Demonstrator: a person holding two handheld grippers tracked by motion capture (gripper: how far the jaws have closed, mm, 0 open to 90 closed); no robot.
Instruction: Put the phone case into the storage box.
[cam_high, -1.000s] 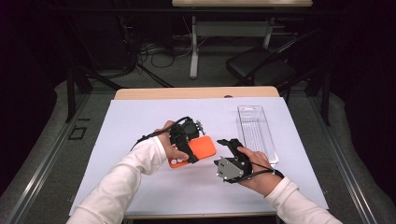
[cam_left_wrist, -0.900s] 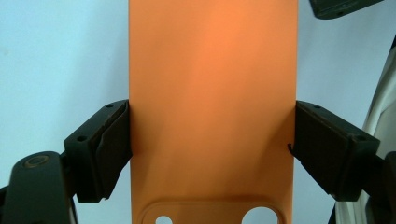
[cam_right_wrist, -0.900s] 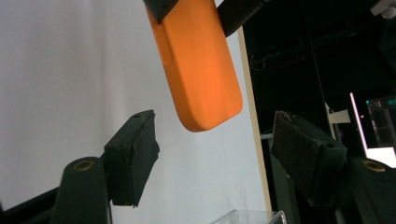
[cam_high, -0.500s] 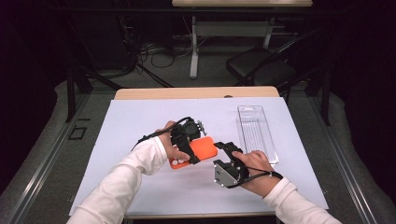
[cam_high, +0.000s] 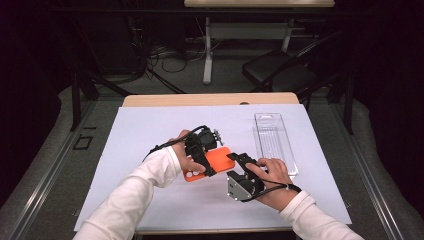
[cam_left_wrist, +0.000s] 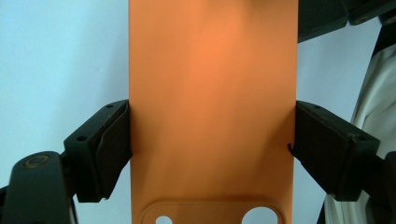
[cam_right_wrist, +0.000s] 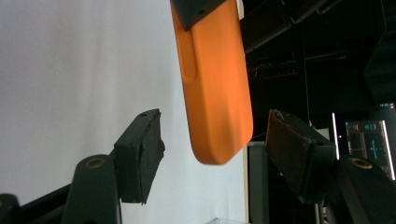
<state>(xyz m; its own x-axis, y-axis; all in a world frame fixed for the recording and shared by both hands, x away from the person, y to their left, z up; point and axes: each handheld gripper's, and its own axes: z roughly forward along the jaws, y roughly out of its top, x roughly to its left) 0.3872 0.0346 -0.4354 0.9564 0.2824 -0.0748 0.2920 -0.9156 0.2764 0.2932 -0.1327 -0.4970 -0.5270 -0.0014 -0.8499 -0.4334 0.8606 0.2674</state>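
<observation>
Orange phone case (cam_high: 210, 164) held up off the pale surface (cam_high: 150, 135), near its middle, clamped across its width in the left gripper (cam_high: 204, 155). In the left gripper view, both black fingers (cam_left_wrist: 100, 149) pressed flat on the case's long edges, camera cutout toward the bottom of that picture, long axis running straight away from the camera. Right gripper (cam_high: 240, 162) just beside the case's free end on the high view, the closer of the two to that end and the only one free to take it. In the right gripper view, case (cam_right_wrist: 215, 84) hanging down from the top, rounded end dipping into the gap between the two fingers (cam_right_wrist: 140, 154), long axis near upright and close to in line with the reach; clear air on both sides, neither pad touching. Right fingers partly open, having just been closing, with the case's tip between them but not gripped. Judged as a handover or a two-handed hold about to form: a little further advance along the case's length probably needed so the pads meet its faces rather than only the tip. Clear plastic tray (cam_high: 275, 142) lying on the surface well to the right, beyond the right hand (cam_high: 272, 175).
</observation>
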